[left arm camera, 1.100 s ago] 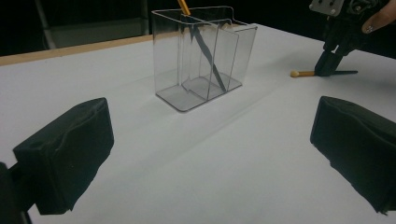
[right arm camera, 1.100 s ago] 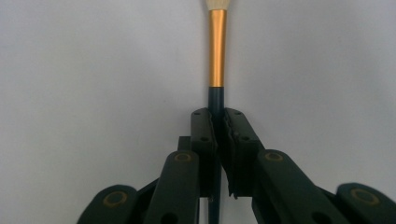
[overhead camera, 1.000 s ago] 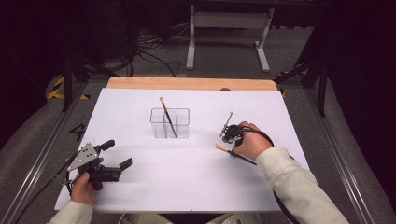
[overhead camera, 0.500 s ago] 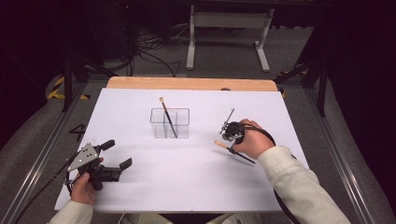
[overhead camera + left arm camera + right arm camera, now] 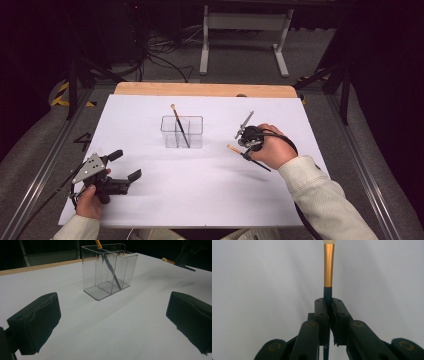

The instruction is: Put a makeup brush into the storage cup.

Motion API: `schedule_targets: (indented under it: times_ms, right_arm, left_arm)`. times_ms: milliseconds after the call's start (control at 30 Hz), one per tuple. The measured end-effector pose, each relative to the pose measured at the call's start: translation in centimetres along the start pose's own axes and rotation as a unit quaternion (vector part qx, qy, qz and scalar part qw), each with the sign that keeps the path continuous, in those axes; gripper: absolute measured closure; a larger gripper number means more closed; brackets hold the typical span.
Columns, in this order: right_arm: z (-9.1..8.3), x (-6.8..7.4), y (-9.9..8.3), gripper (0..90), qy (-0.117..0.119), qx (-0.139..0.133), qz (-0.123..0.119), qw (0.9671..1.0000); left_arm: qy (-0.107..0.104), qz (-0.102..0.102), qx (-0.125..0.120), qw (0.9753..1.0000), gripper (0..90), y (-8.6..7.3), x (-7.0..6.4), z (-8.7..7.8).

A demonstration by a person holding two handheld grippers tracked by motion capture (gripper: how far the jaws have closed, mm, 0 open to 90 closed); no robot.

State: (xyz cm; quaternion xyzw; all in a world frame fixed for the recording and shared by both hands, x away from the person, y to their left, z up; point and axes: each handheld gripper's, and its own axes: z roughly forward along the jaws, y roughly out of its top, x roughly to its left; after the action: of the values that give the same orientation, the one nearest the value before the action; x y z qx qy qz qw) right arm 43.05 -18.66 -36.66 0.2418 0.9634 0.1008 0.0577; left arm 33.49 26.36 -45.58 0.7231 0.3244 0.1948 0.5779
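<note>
In the right gripper view the pale bristle tip [image 5: 329, 241] of the dark-handled brush with the gold metal ferrule [image 5: 328, 265] is cut off by the top edge; its handle passes out of sight between the closed jaws; in the left gripper view the second brush's orange ferrule [image 5: 98, 243] in the clear plastic divided holder [image 5: 109, 270] is cropped at the top; the far right gripper [image 5: 186, 257] there is dark and indistinct.

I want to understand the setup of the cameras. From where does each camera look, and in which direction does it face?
High view: above the person's side of the table, facing forward and down; both forearms and tongs show.
Left gripper view: rides on the left tongs, low over the table, facing the clear holder; its open jaws show.
Right gripper view: rides on the right tongs, facing the white table; its jaws clamp a brush.
Shared: high and left views both show the holder with another brush inside.
</note>
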Motion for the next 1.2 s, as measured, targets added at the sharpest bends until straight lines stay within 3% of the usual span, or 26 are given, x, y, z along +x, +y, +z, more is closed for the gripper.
schedule_targets:
  times_ms: [267, 400, 667, 1000, 1200]
  right_arm:
    - [-1.2, 0.2, 0.0, 84.0, -0.009, -0.033, 0.004, 0.9994]
    - [-2.2, 0.6, 0.0, 84.1, -0.023, -0.076, -0.001, 0.9968]
    - [-3.3, 0.9, -0.1, 84.1, -0.025, -0.106, -0.001, 0.9940]
    - [-4.4, 1.0, -0.6, 84.0, -0.017, -0.175, 0.005, 0.9844]
    - [-5.2, 0.8, -1.3, 84.1, -0.024, -0.225, 0.014, 0.9739]
  left_arm:
    - [0.000, 0.000, 0.000, 1.0000, 0.2, 0.0, 0.0, 0.0]
    - [0.000, 0.000, 0.001, 1.0000, 0.1, 0.0, 0.0, 0.0]
    - [0.000, 0.000, 0.001, 1.0000, 0.1, 0.0, 0.0, 0.0]
    - [0.000, 0.000, 0.001, 1.0000, 0.1, 0.0, 0.0, 0.0]
    - [0.002, 0.001, -0.003, 1.0000, 0.1, 0.0, 0.0, 0.0]
